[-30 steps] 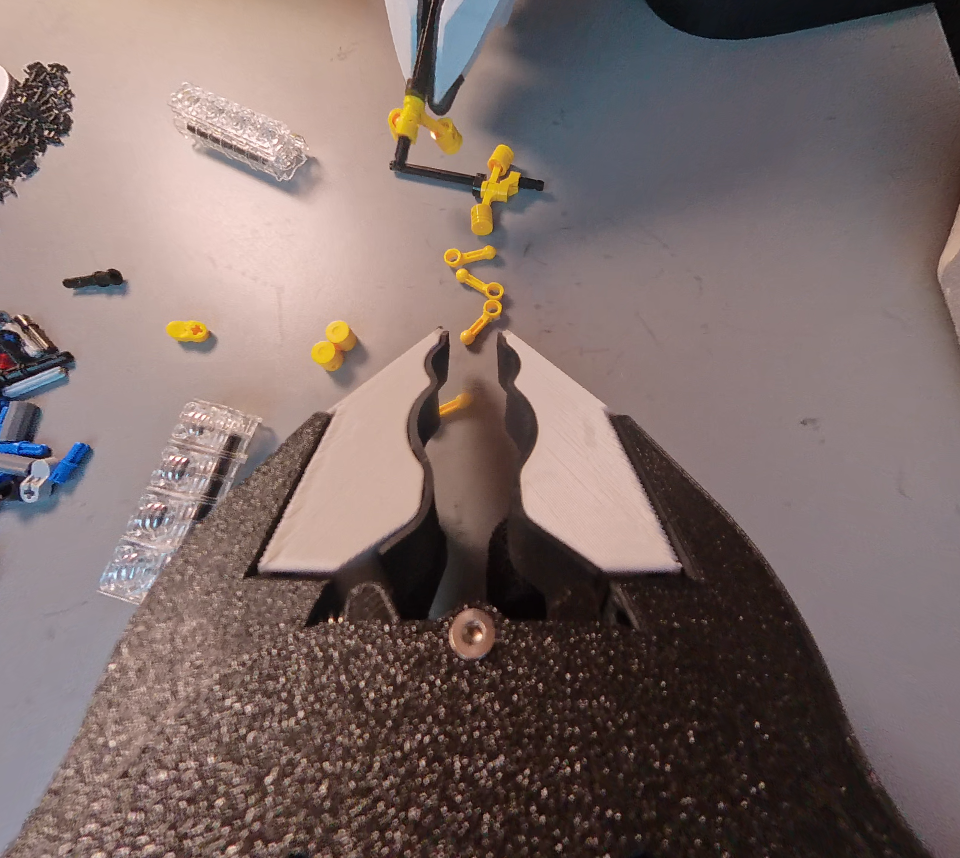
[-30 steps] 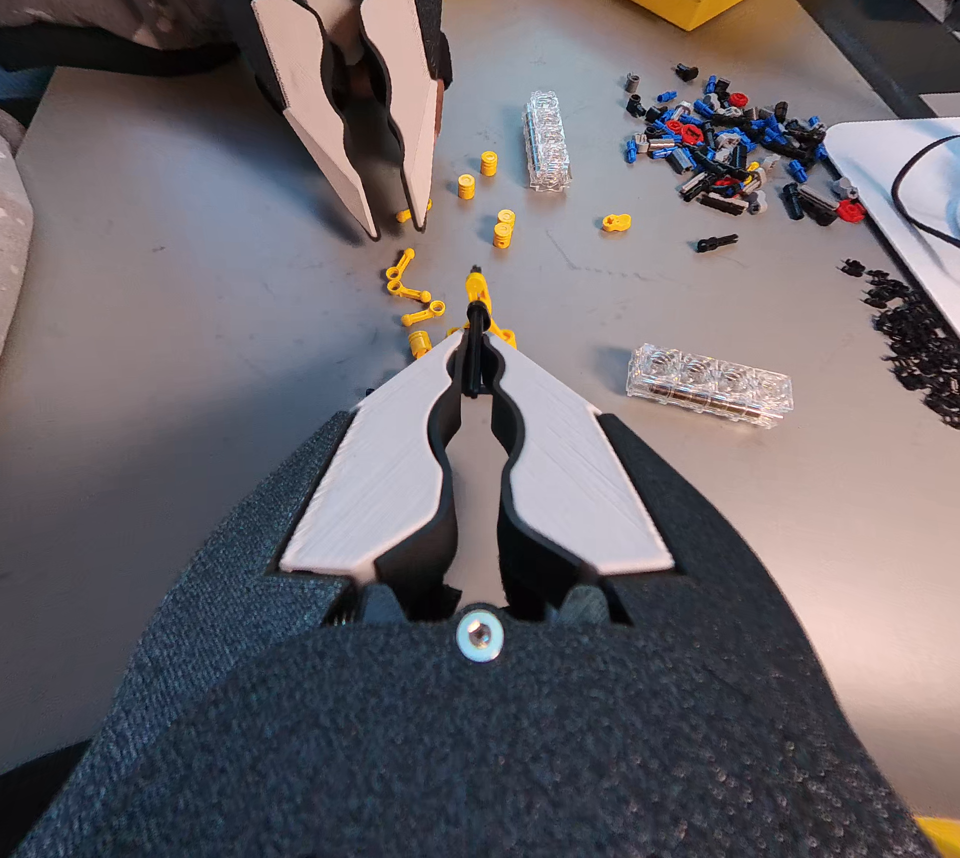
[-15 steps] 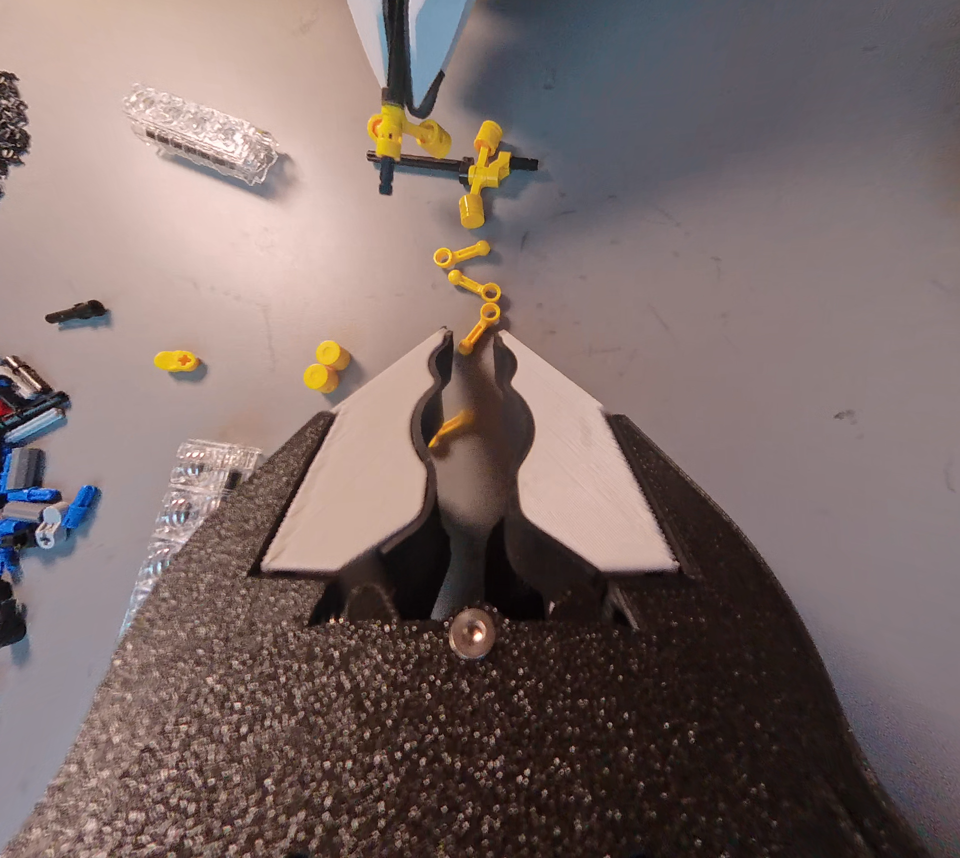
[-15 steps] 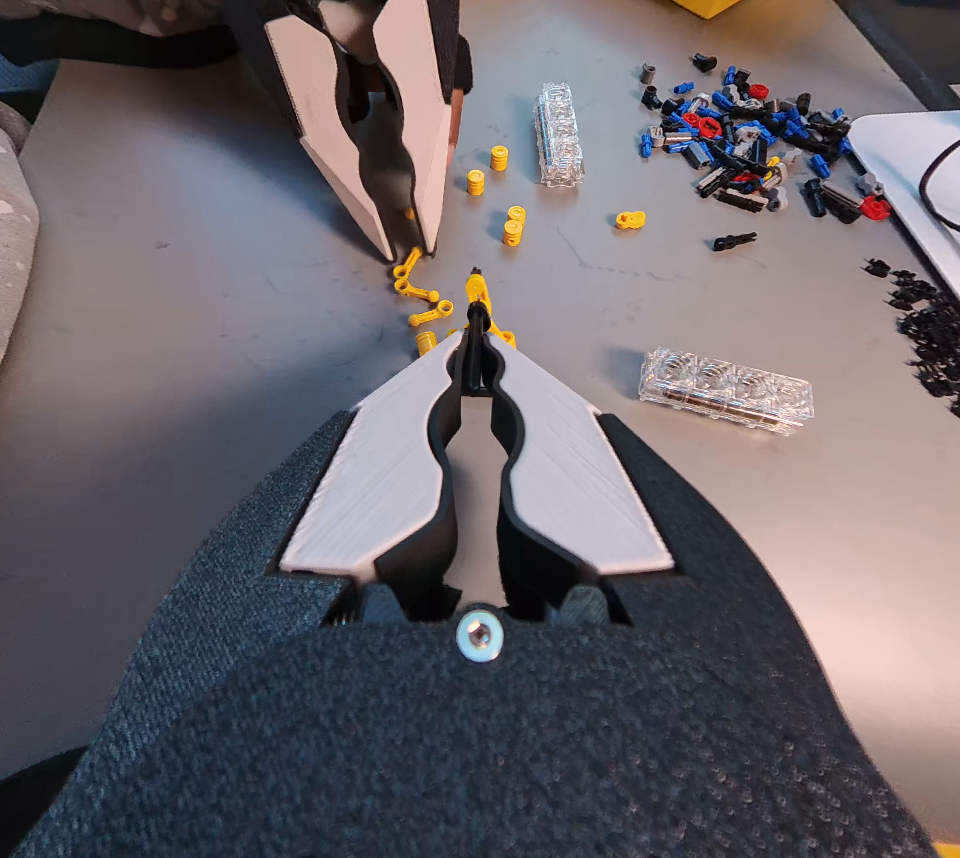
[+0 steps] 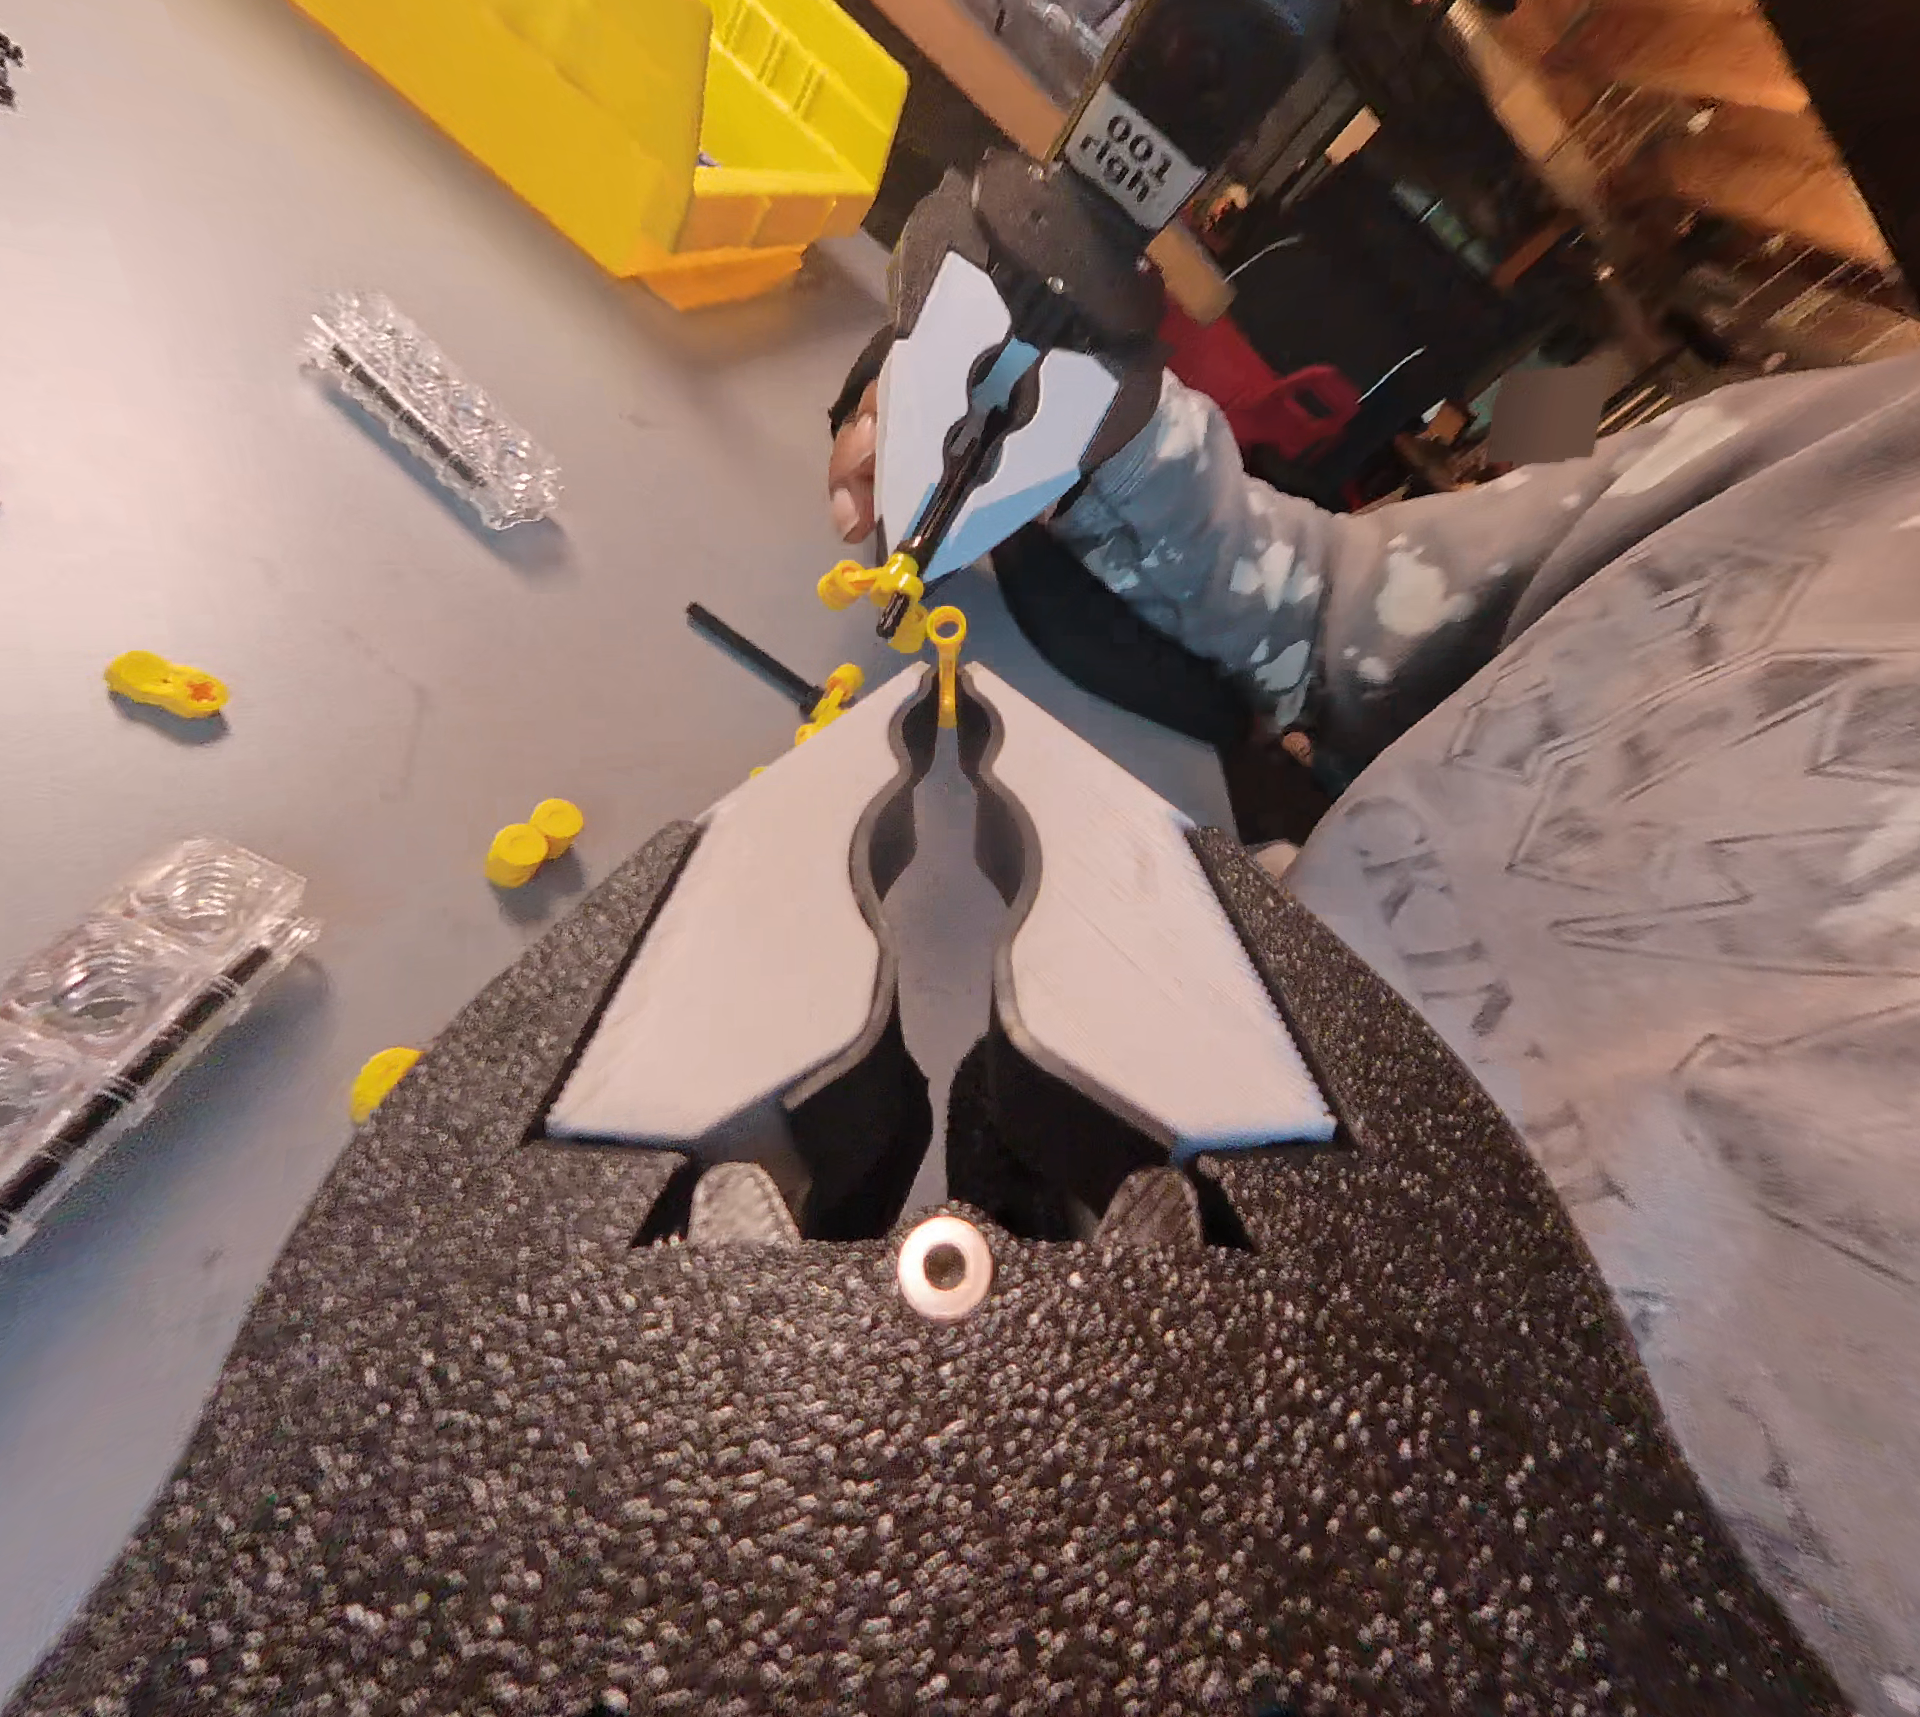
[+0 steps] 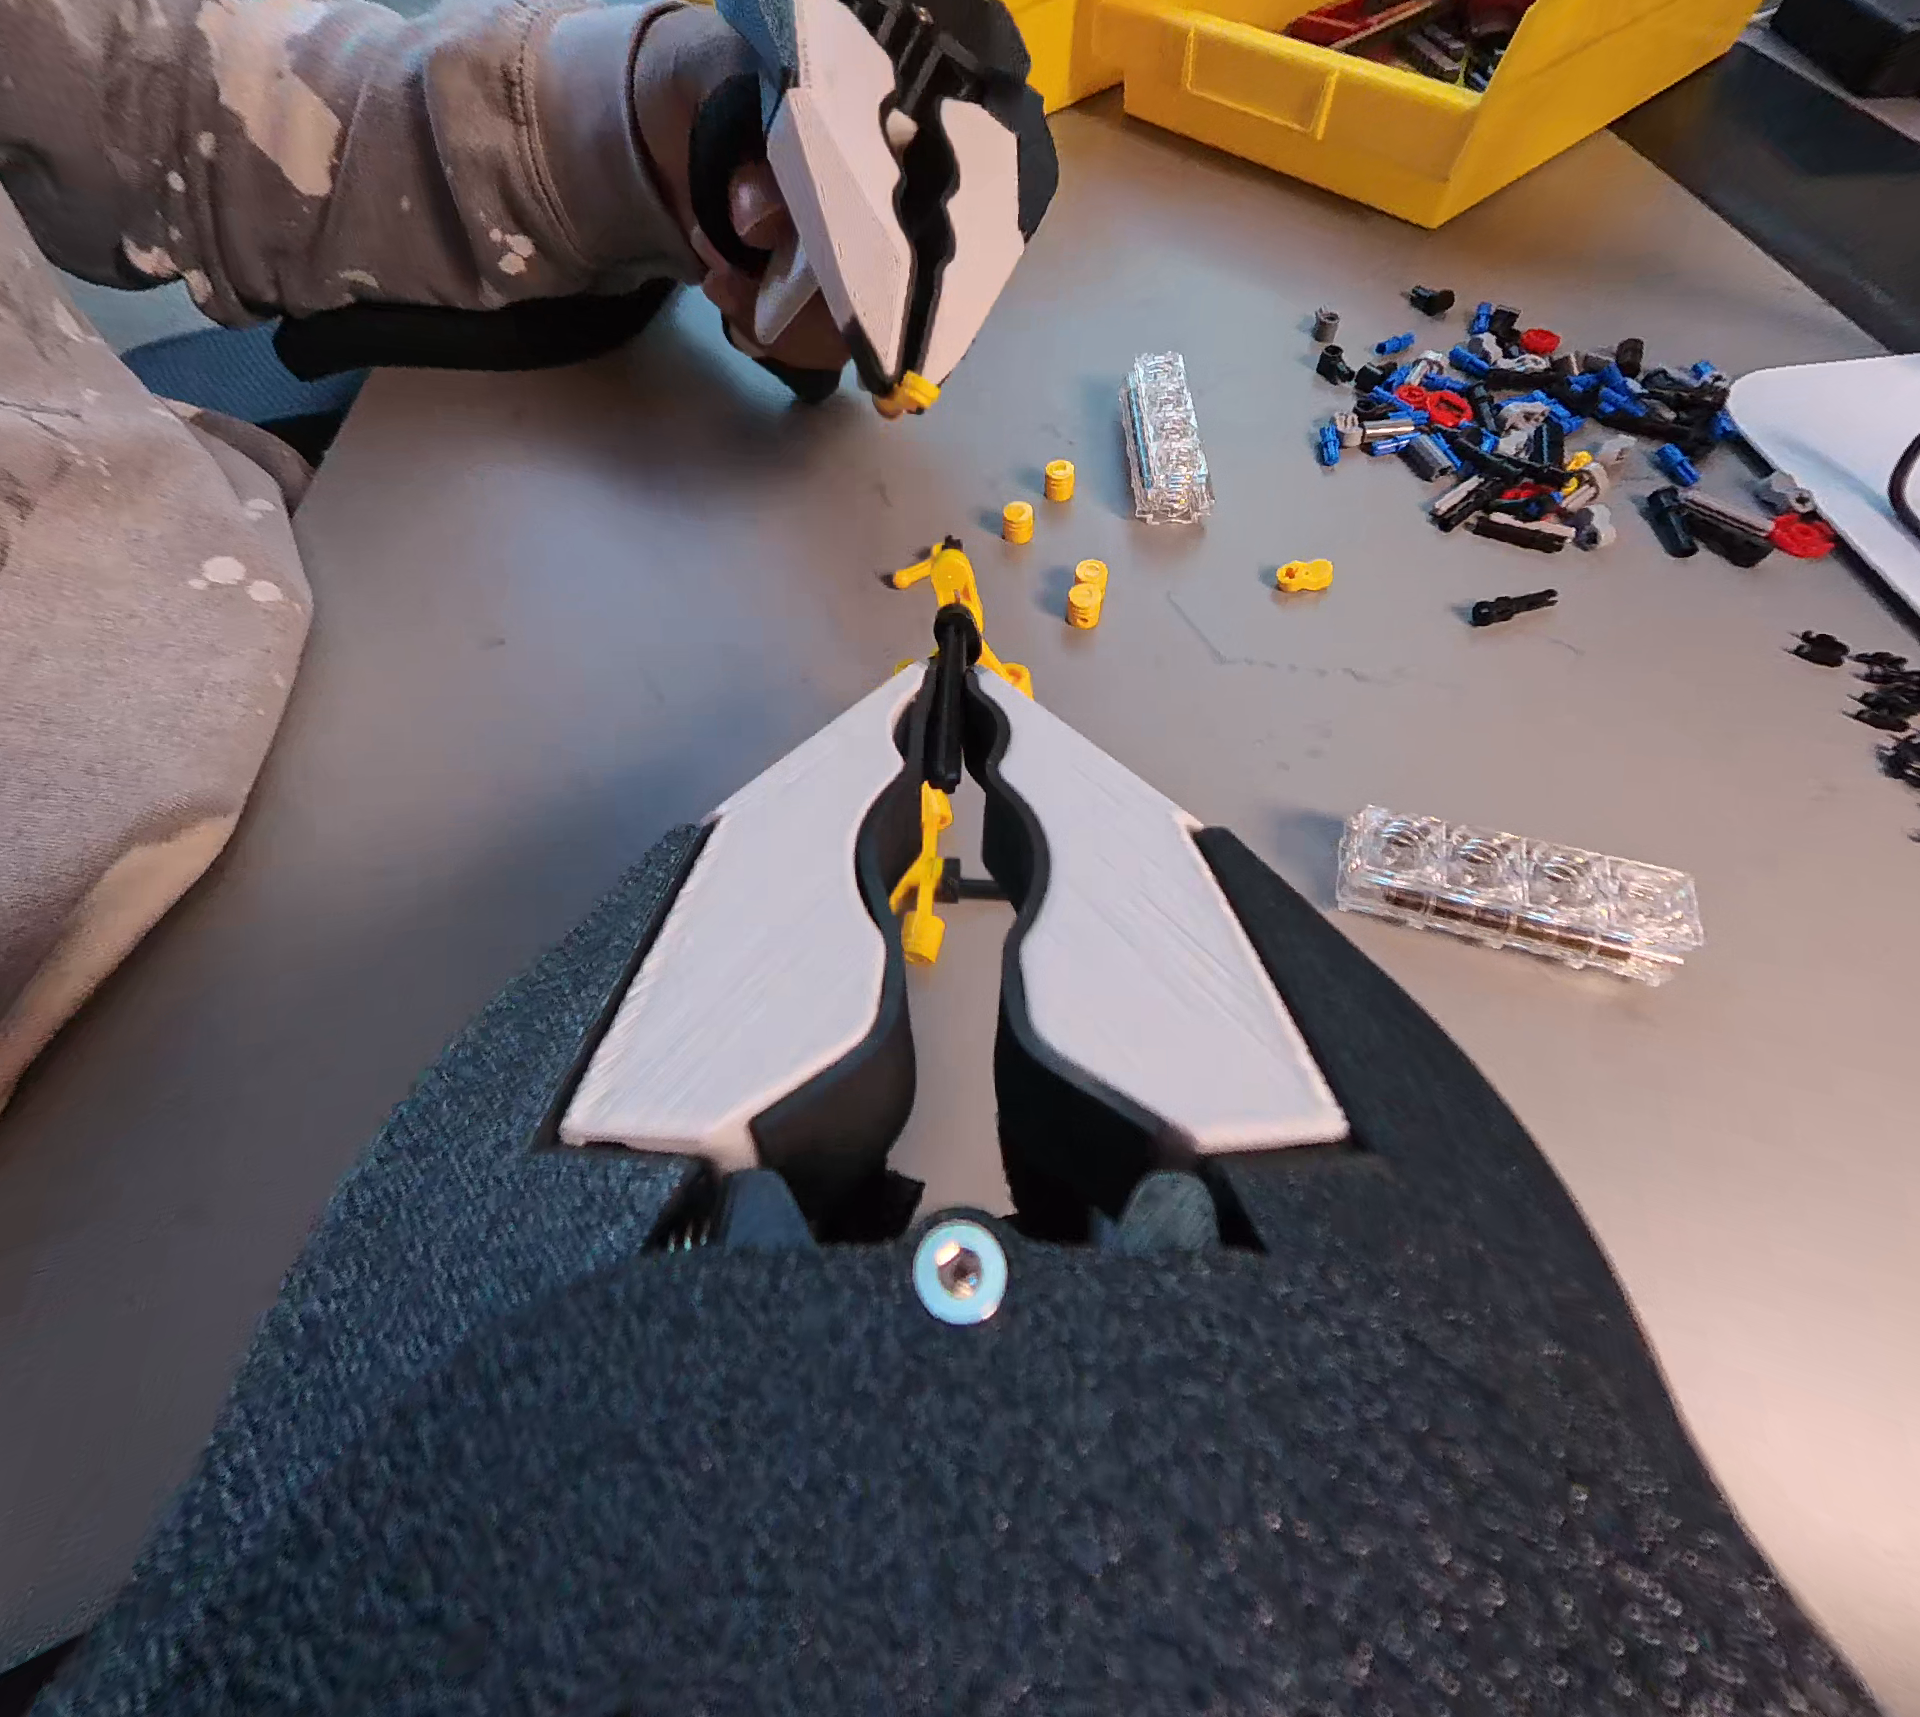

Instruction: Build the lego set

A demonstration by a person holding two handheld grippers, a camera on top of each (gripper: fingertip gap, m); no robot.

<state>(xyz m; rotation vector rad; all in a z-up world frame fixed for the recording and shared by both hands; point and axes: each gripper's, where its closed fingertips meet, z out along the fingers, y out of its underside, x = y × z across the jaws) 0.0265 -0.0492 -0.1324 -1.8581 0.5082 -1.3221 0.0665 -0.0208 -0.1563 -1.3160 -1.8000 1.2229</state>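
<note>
Plainly, each tool wears a white label with dark writing near its top. Lifted off the grey tabletop (image 6: 623,628), the left tool (image 5: 943,691) is clenched on a small yellow pin (image 5: 945,649) whose ringed end pokes out past its tips. Just beyond it hangs the right tool (image 6: 948,680), clamped on a black rod (image 6: 945,711) with yellow connectors (image 6: 951,576) at its far end. Beneath the right tool lies a second black rod (image 5: 753,654) with yellow pieces. Four yellow studs (image 6: 1081,592) and two clear bricks (image 6: 1517,893) sit nearby; two yellow bins (image 6: 1351,26) stand behind a heap of blue, black and red parts (image 6: 1538,441)
</note>
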